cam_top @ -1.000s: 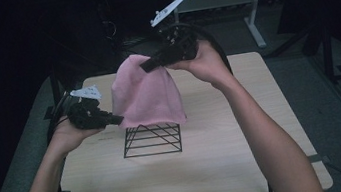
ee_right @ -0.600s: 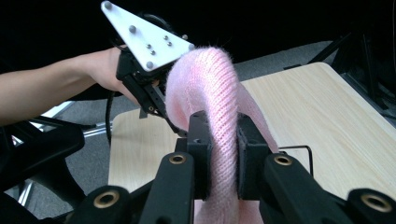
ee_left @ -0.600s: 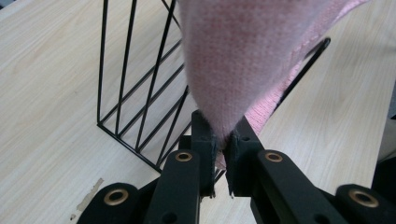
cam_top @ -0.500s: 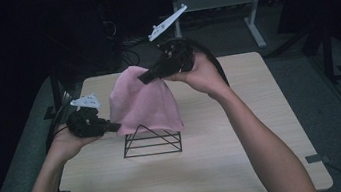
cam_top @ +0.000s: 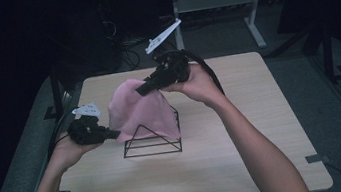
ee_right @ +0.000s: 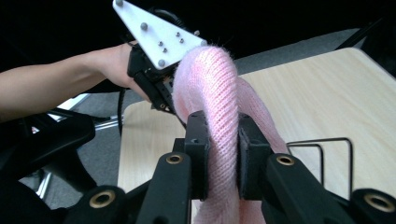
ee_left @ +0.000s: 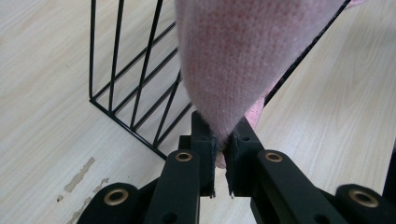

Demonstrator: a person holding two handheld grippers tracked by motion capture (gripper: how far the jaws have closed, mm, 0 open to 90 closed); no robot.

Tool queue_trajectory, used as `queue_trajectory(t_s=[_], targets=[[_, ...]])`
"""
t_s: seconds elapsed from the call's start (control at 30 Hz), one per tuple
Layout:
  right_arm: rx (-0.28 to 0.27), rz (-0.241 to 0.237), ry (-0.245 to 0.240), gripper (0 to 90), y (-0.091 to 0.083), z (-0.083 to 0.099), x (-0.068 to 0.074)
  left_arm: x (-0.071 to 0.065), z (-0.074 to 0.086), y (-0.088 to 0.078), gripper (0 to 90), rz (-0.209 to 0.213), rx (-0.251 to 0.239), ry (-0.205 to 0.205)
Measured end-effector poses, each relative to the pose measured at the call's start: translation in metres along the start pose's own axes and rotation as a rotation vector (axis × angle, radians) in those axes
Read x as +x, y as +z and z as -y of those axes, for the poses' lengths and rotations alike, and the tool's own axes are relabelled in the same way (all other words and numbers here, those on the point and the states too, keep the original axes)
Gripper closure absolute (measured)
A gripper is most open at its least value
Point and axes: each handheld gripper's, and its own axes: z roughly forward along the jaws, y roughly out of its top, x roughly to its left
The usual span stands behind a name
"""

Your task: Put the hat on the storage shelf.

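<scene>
where the left gripper view looks along its own jaws, the left gripper [ee_left: 220,154] pinches a corner of the soft pink knitted cloth [ee_left: 247,56] tight, jaws almost together. behind it stand the slanted bars of the black triangular wire rack [ee_left: 140,88]. the right gripper view shows the right gripper [ee_right: 223,140] clamped on a thick fold of cloth, jaws narrow. the high view alone shows the cloth draped over the rack's peak on the pale wooden table [cam_top: 249,165], stretched between both grippers.
</scene>
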Motion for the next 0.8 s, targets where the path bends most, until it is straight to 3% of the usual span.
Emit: queue_trajectory(t_s=[0.13, 0.37, 0.63, 0.8], targets=[[0.008, -0.015, 0.007, 76.6, 0.006, 0.009, -0.003, 0.003, 0.006, 0.005, 83.7, -0.002, 0.005, -0.015], [0.026, -0.043, 0.018, 76.3, 0.013, 0.020, -0.005, 0.005, 0.013, 0.013, 83.7, -0.013, 0.023, -0.006], [0.054, -0.050, 0.007, 76.3, 0.019, 0.032, -0.004, 0.008, 0.020, 0.022, 83.6, 0.003, 0.049, -0.023], [0.072, -0.075, 0.029, 76.5, 0.028, 0.044, -0.007, 0.009, 0.025, 0.031, 83.6, 0.011, 0.071, -0.034]])
